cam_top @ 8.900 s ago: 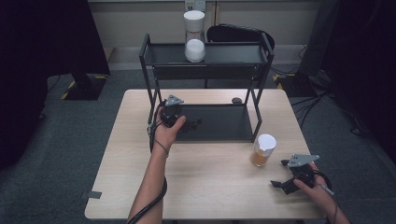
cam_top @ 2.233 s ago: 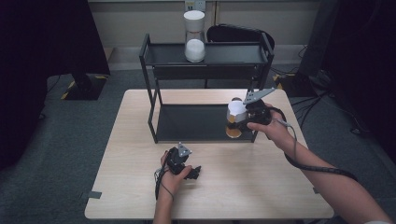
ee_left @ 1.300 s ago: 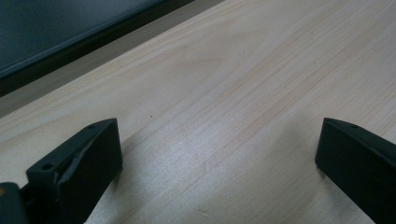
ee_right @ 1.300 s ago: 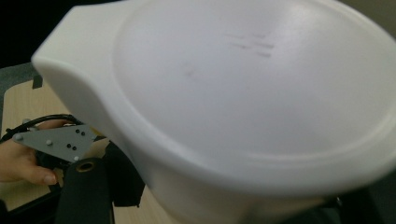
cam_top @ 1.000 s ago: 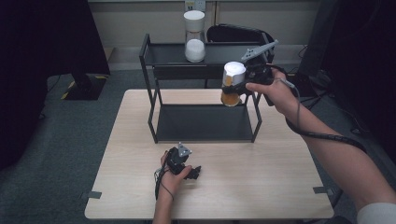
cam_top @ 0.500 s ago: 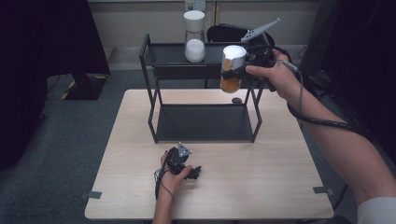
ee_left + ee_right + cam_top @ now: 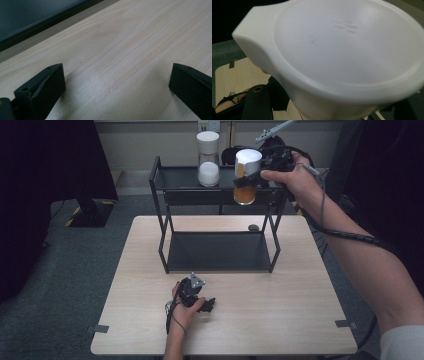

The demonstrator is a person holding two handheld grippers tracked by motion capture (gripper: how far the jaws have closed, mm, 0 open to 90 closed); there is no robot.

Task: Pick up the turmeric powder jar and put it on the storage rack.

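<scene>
Grey carpet surrounds the wooden table (image 7: 300, 320) and its black rack (image 7: 220, 195). At one o'clock, the right gripper (image 7: 245, 179) clamps the orange-filled jar (image 7: 246, 182) beside the top shelf: lift higher, stay upright. At six o'clock, the left gripper (image 7: 206, 306) rests agape, empty.

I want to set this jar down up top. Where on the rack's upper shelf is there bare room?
The top shelf is bare left of the white-filled jar, and to its right up to the right posts, where the right gripper holds the orange-filled jar. The lower shelf is bare too.
</scene>
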